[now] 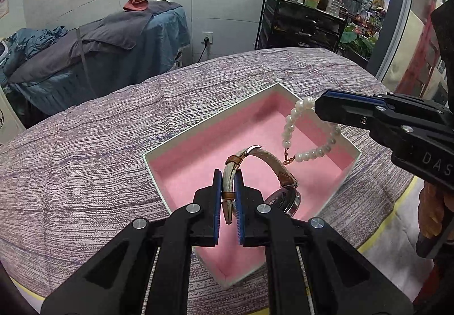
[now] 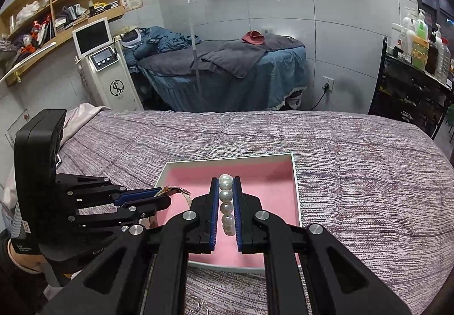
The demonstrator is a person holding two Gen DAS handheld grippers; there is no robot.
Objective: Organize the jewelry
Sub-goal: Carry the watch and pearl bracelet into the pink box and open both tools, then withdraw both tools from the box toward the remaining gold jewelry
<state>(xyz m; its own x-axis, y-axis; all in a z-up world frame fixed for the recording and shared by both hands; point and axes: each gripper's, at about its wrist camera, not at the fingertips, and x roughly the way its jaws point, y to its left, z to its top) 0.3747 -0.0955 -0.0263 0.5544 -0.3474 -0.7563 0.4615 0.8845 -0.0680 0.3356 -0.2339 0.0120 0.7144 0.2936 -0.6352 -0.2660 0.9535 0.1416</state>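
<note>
The left claw point(image 1: 228, 195) pinches the strap of a wristwatch point(image 1: 264, 173) between its blue pads — the watch hangs over the pink-lined box point(image 1: 198, 142), its round case low on the right. The right claw point(image 2: 226, 201) is pressed tight on a pearl bracelet point(image 2: 227, 203), a row of beads caught between its pads; in the left wrist view the rest of the loop dangles over the far part of the box. The box sits on a surface covered with purple woven cloth point(image 1: 85, 150).
</note>
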